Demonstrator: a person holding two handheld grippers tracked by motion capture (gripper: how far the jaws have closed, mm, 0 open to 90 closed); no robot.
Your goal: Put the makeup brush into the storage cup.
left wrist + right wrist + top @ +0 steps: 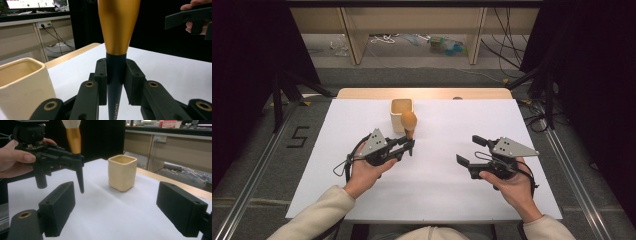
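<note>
The brush (117, 27) clamped in the left gripper (115, 81) is cut off at twelve o'clock in the left gripper view, so its head is out of sight, and its dark handle tip runs off at six o'clock; the lettering there is only partly readable. In the right gripper view the pale brush head is cropped at twelve o'clock. The cup (23, 85) is cut at nine o'clock in the left gripper view. In the high view the brush hides part of the cup's front wall, and clutter (447, 45) on the floor at twelve o'clock is too small to identify.
</note>
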